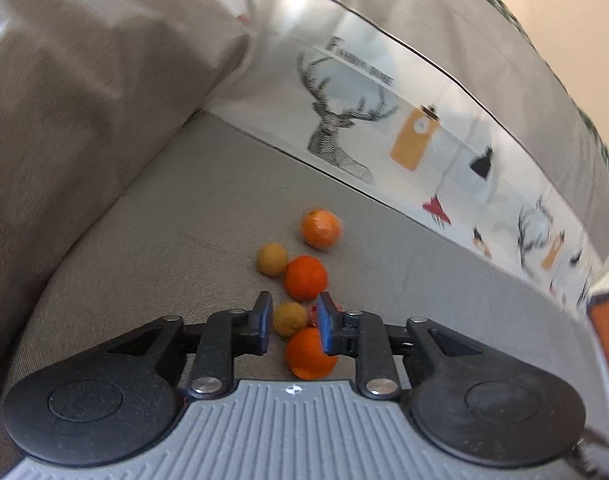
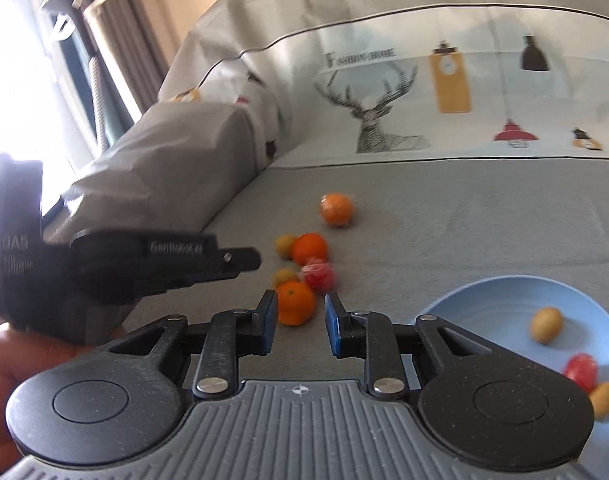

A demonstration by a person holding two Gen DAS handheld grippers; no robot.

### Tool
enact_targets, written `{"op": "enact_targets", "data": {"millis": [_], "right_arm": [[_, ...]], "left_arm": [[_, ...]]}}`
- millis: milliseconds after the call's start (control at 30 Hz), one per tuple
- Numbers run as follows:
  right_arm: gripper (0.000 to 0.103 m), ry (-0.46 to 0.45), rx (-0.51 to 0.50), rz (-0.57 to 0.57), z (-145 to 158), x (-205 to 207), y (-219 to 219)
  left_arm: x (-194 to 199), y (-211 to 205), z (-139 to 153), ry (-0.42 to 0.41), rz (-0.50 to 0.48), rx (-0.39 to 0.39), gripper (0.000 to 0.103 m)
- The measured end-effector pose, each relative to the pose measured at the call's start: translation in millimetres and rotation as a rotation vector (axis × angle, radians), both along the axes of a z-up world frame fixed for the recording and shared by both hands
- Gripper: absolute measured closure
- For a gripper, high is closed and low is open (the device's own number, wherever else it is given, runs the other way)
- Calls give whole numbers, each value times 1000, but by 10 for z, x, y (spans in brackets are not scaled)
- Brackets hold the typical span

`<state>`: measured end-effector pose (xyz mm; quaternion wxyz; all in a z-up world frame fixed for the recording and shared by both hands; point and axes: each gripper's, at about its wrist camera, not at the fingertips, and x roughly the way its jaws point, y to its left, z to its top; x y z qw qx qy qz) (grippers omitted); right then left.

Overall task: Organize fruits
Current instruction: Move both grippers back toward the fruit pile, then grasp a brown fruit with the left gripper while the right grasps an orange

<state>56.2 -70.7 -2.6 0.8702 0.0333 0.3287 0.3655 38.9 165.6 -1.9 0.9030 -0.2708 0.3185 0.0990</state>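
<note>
Loose fruit lies on the grey sofa seat [image 1: 184, 220]. In the left wrist view my left gripper [image 1: 293, 322] is open above a small yellow fruit [image 1: 290, 319], with an orange [image 1: 310, 354] just below and another orange [image 1: 306, 278] beyond. In the right wrist view my right gripper [image 2: 300, 320] is open and empty just short of the near orange [image 2: 295, 302], a red fruit [image 2: 318, 276] behind it. The left gripper [image 2: 240, 260] shows from the side. A blue bowl [image 2: 484, 300] at right holds a red and two yellow fruits.
A wrapped orange [image 2: 336, 209] lies farther back. A grey cushion [image 2: 164, 160] stands at the left and a printed deer cover [image 2: 384, 120] drapes the sofa back. A window with curtains [image 2: 104, 20] is at far left.
</note>
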Motion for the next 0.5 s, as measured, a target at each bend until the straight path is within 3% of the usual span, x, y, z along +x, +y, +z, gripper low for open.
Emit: {"op": "enact_targets", "data": {"millis": [167, 267, 500], "right_arm": [[73, 16, -22, 18, -85, 134, 219], [55, 21, -40, 15, -142, 207, 348], [49, 13, -99, 44, -305, 329, 630]], "left_arm": [[-19, 140, -14, -5, 42, -61, 76], [-7, 163, -16, -3, 42, -69, 73], [45, 211, -81, 15, 48, -98, 71]]}}
